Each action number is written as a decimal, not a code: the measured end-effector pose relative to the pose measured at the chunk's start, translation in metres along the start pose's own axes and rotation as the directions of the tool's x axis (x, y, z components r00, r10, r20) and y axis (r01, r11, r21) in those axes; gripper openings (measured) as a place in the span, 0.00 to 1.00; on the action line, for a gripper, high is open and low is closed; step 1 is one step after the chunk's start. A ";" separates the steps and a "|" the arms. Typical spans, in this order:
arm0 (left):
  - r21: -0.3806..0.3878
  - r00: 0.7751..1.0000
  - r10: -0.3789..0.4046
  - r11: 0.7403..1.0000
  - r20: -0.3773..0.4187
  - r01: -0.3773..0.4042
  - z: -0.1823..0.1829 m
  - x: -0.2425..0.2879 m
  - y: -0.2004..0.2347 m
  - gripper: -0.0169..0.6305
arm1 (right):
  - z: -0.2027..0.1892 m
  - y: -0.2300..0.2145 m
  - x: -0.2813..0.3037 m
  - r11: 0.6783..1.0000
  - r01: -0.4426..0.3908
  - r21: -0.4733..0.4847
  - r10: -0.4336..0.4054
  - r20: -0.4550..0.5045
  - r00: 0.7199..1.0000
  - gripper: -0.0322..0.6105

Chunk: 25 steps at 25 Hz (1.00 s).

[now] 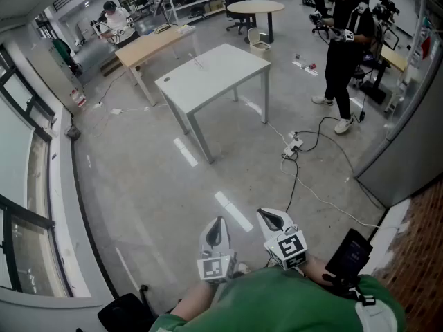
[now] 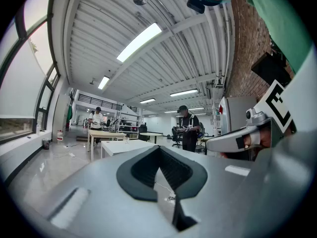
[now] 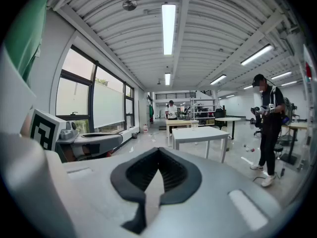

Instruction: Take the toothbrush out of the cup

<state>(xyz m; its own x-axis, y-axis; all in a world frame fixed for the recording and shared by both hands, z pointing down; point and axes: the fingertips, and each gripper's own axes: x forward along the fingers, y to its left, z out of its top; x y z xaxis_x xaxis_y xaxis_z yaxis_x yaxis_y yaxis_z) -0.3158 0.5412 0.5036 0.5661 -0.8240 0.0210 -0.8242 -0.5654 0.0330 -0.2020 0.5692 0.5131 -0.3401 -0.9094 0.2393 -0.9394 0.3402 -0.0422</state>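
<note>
Both grippers are held close to my body, far from the white table [image 1: 220,73] that stands several steps ahead. A small clear object, possibly the cup [image 1: 199,63], stands on the table near its far edge; it also shows in the right gripper view [image 3: 193,125]. It is too small to make out a toothbrush. My left gripper [image 1: 217,221] [image 2: 159,148] is shut, its dark pads meeting at the tip with nothing between them. Beside it, my right gripper [image 1: 266,215] [image 3: 158,150] is shut and empty as well.
A person in black [image 1: 343,43] stands at the right with grippers in hand. Cables and a power strip [image 1: 293,146] lie on the floor right of the table. A wooden table [image 1: 149,45] and round table [image 1: 256,7] stand farther back. Windows line the left, brick wall the right.
</note>
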 end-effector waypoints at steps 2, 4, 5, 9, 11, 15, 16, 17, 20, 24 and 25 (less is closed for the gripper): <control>-0.001 1.000 0.000 1.000 0.003 0.000 0.000 0.001 -0.001 0.04 | -0.004 -0.003 0.001 1.000 0.003 -0.010 -0.003 0.003 1.000 0.05; 0.001 1.000 0.000 1.000 0.005 0.000 0.000 0.001 -0.001 0.04 | -0.005 -0.004 0.001 1.000 0.003 -0.014 -0.003 0.003 1.000 0.05; 0.002 1.000 -0.001 1.000 0.006 0.001 0.000 0.002 -0.001 0.04 | -0.005 -0.004 0.001 1.000 0.002 -0.014 -0.002 0.004 1.000 0.05; -0.003 1.000 -0.005 1.000 0.003 0.005 0.000 0.003 -0.002 0.04 | -0.001 -0.005 0.001 1.000 0.012 -0.008 -0.012 0.004 1.000 0.05; -0.003 1.000 -0.006 1.000 0.003 0.006 -0.001 0.003 -0.002 0.04 | 0.001 -0.006 0.001 1.000 0.017 -0.003 -0.017 0.002 1.000 0.05; 0.002 1.000 -0.010 1.000 0.002 0.010 -0.002 0.004 -0.003 0.04 | -0.006 -0.007 0.001 1.000 0.007 0.002 -0.007 0.010 1.000 0.05; 0.005 1.000 -0.010 1.000 0.003 0.010 -0.002 0.004 -0.002 0.04 | -0.005 -0.008 0.001 1.000 0.009 0.008 -0.009 0.017 1.000 0.05; 0.007 1.000 -0.011 1.000 0.002 0.011 -0.002 0.005 -0.002 0.04 | -0.003 -0.009 0.001 1.000 0.011 0.013 -0.011 0.023 1.000 0.05; 0.009 1.000 -0.016 1.000 -0.001 0.016 -0.002 0.006 -0.002 0.04 | -0.001 -0.012 0.001 1.000 0.017 0.022 -0.018 0.037 0.999 0.05; 0.004 1.000 -0.028 1.000 -0.006 0.028 -0.001 0.007 -0.006 0.04 | -0.001 -0.015 -0.003 0.999 0.032 0.022 -0.032 0.037 0.999 0.05; 0.001 0.999 -0.032 0.999 -0.008 0.032 -0.001 0.007 -0.009 0.04 | -0.002 -0.017 -0.006 0.999 0.036 0.023 -0.037 0.037 0.999 0.05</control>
<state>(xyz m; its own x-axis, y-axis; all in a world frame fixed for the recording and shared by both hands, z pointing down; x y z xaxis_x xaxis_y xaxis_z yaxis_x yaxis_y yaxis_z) -0.3049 0.5405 0.5049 0.5923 -0.8052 0.0283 -0.8056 -0.5915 0.0325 -0.1840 0.5688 0.5143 -0.3065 -0.9297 0.2044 -0.9518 0.3015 -0.0558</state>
